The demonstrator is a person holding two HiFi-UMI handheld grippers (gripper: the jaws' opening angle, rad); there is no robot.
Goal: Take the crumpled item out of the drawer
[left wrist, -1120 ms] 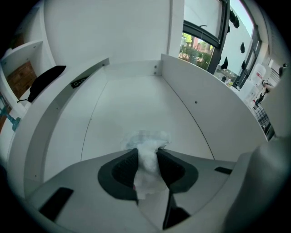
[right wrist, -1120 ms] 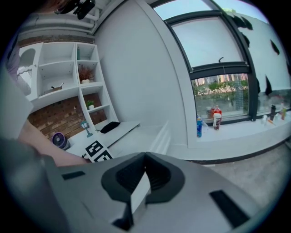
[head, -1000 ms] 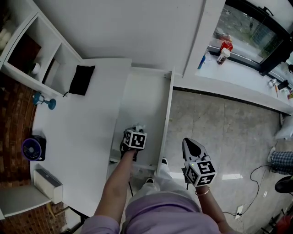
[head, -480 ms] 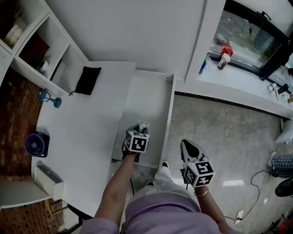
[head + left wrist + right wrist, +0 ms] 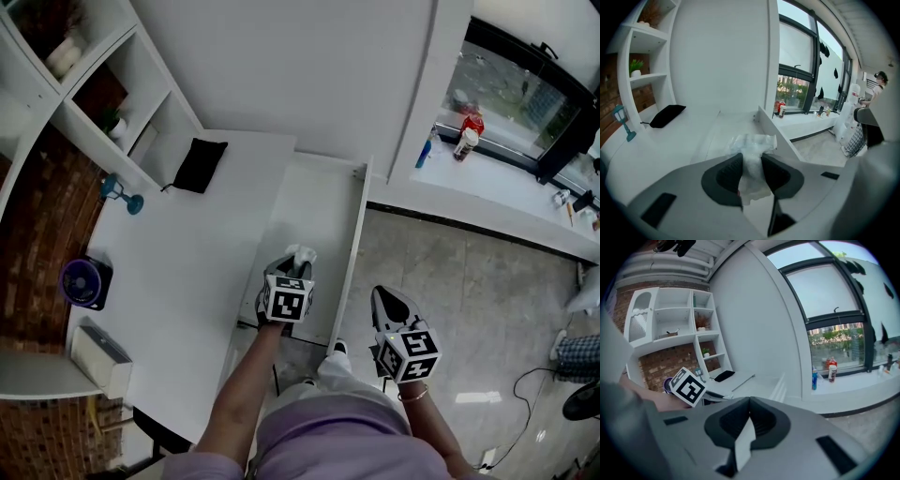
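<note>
Your L gripper (image 5: 751, 165) pinches the crumpled item (image 5: 753, 143) mid-wad; R gripper (image 5: 750, 411) closed, empty. Looks light, soft: hold the bulk, not edges.

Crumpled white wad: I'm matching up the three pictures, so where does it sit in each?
Head view: wad centre, over the open drawer, beyond the left tongs.
Left gripper view: wad centre, pinched in the tongs.
Right gripper view: cannot make it out.
Shared landmark: black pouch on the desk.
</note>
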